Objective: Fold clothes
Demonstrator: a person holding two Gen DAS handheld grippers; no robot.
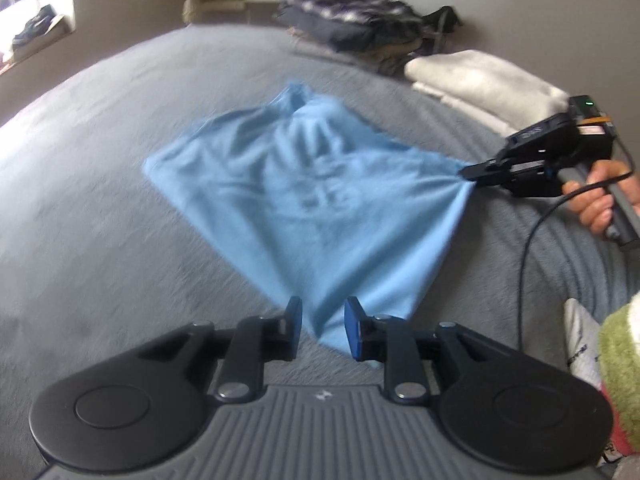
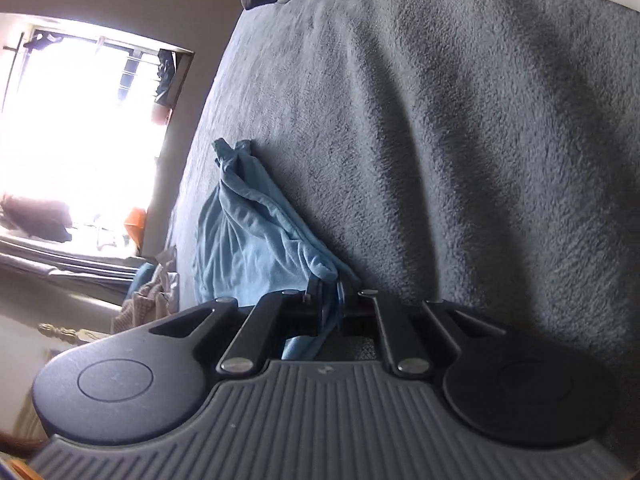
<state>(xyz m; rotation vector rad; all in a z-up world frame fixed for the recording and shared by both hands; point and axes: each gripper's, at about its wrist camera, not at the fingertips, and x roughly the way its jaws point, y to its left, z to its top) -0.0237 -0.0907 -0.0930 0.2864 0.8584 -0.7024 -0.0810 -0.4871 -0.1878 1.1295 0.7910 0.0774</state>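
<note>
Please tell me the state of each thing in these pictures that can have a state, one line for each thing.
Light blue garment: spread and wrinkled on the grey blanket, one corner pulled up.
Right gripper: shut on the garment's corner.
Left gripper: open, fabric between its fingers.
White towels: folded, stacked.
Dark clothes: piled.

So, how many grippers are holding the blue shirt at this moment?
1. The right gripper pinches the blue shirt at its right edge. The left gripper is open around the near corner, not yet closed.
</note>
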